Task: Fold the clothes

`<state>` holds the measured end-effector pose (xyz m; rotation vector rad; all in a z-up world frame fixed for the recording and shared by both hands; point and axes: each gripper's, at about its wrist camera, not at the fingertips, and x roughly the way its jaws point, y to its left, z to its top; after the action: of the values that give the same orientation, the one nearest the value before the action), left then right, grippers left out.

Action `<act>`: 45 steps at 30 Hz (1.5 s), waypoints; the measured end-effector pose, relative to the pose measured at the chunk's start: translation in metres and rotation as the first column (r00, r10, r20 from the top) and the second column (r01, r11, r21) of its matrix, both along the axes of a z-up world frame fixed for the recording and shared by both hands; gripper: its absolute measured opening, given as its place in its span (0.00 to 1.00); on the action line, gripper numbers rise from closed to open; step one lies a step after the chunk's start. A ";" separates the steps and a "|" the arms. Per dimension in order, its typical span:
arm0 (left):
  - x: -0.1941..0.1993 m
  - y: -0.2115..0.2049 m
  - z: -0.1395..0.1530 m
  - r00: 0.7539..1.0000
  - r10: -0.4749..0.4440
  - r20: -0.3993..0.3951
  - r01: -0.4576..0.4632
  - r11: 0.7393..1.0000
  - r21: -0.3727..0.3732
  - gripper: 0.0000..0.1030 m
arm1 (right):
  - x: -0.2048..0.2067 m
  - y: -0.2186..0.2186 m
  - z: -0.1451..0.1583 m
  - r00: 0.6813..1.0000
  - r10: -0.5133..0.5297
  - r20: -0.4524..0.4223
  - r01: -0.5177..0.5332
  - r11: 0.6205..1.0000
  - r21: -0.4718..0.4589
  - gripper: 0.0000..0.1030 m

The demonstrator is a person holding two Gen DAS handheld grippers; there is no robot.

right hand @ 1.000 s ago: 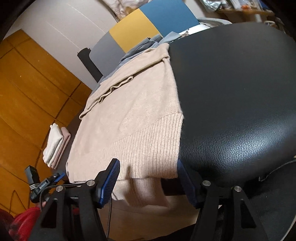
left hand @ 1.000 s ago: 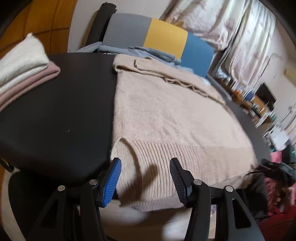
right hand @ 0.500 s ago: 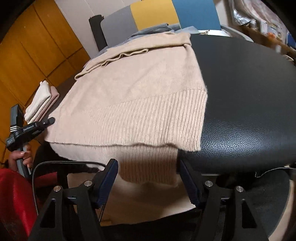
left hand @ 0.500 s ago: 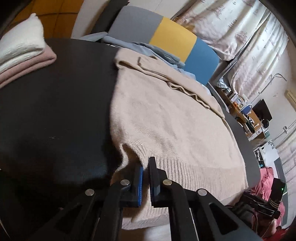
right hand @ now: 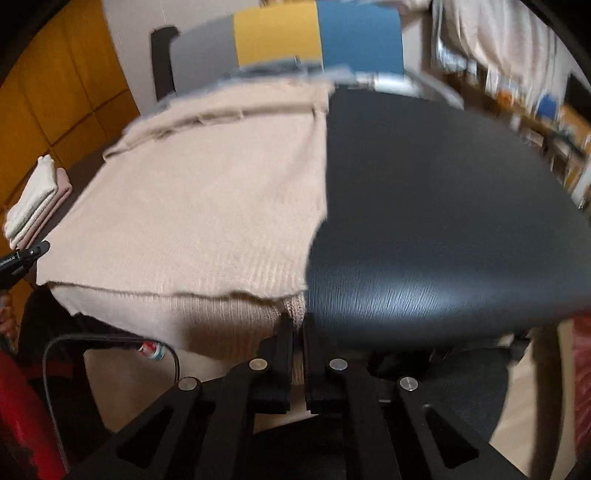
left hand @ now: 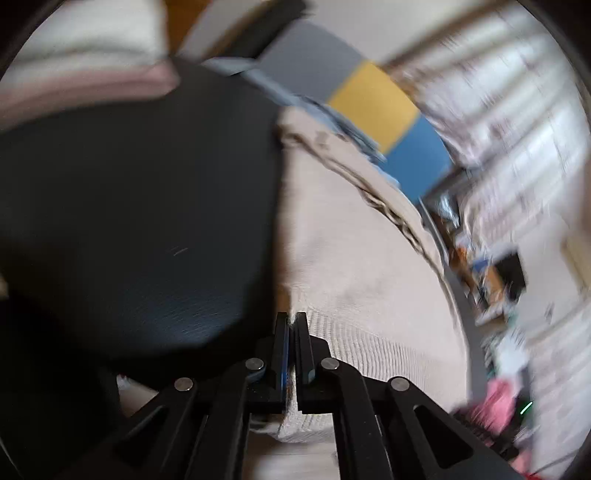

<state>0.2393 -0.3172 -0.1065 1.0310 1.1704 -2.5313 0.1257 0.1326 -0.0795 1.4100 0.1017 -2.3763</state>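
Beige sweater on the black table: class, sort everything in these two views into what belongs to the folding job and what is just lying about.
In the job:
- beige sweater
- left tool, shut on its ribbed hem
- right tool, shut on the hem's other corner
- black table

Lying about:
- folded stack
- blue garment
- grey, yellow and blue panel

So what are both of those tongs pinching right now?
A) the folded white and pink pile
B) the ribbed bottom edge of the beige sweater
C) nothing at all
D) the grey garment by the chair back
B: the left tongs and right tongs are each shut on the ribbed hem of the beige sweater at the near table edge.
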 end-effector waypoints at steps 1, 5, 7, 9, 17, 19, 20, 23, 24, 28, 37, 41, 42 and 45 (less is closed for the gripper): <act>0.002 -0.003 -0.003 1.000 -0.003 -0.001 0.003 1.000 0.000 0.01 | -0.001 0.004 -0.011 0.999 -0.017 0.043 0.018 1.000 -0.009 0.04; -0.002 0.009 0.006 0.996 -0.090 0.024 0.092 0.990 -0.108 0.02 | -0.007 0.019 -0.020 0.987 -0.048 0.151 0.070 0.987 -0.147 0.06; -0.008 0.018 0.010 0.990 -0.130 0.045 0.135 0.981 -0.136 0.02 | -0.009 0.022 -0.014 0.985 -0.028 0.169 0.059 0.982 -0.180 0.16; -0.010 0.022 0.013 0.987 -0.159 0.026 0.161 0.981 -0.112 0.06 | -0.010 0.025 -0.001 0.990 -0.023 0.138 0.048 0.983 -0.178 0.24; -0.016 0.032 0.013 0.986 -0.162 0.040 0.166 0.975 -0.148 0.13 | -0.042 0.014 0.042 0.995 -0.061 -0.075 0.048 0.985 -0.164 0.53; -0.015 0.037 0.015 0.985 -0.162 0.061 0.171 0.965 -0.197 0.13 | -0.054 0.000 0.038 0.996 -0.046 -0.074 0.033 0.986 -0.166 0.49; -0.014 0.039 0.016 0.984 -0.165 0.069 0.176 0.959 -0.221 0.13 | -0.063 -0.012 0.032 0.998 -0.028 -0.062 0.019 0.989 -0.149 0.44; -0.013 0.046 0.017 0.981 -0.166 0.100 0.189 0.932 -0.309 0.13 | -0.069 -0.035 0.020 0.996 0.013 -0.084 -0.015 1.000 -0.019 0.14; -0.013 0.048 0.017 0.980 -0.166 0.108 0.193 0.922 -0.335 0.13 | -0.068 -0.034 0.022 0.995 0.007 -0.095 -0.007 1.000 0.001 0.07; -0.009 0.046 0.021 0.974 -0.182 0.138 0.220 0.907 -0.360 0.13 | -0.070 -0.012 0.019 0.995 -0.044 -0.089 0.041 0.998 -0.037 0.08; -0.001 0.024 0.040 0.987 -0.093 0.128 0.135 0.918 -0.372 0.13 | -0.050 -0.022 0.057 0.964 0.015 -0.265 -0.028 0.999 -0.047 0.28; -0.034 0.042 0.033 0.979 -0.114 0.172 0.179 0.883 -0.434 0.16 | -0.059 -0.055 0.042 0.972 0.096 -0.214 -0.097 0.995 0.008 0.28; -0.040 0.045 0.028 0.973 -0.099 0.208 0.191 0.854 -0.484 0.17 | -0.060 -0.054 0.038 0.975 0.100 -0.198 -0.101 0.995 0.006 0.28; -0.045 0.043 0.023 0.967 -0.036 0.252 0.179 0.802 -0.570 0.25 | -0.064 -0.066 0.022 0.982 0.117 -0.148 -0.120 0.993 -0.015 0.29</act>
<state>0.1943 -0.2746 -0.0831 1.1839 0.2198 -2.4988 0.0619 0.0665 -0.0572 1.1829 0.1902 -2.3716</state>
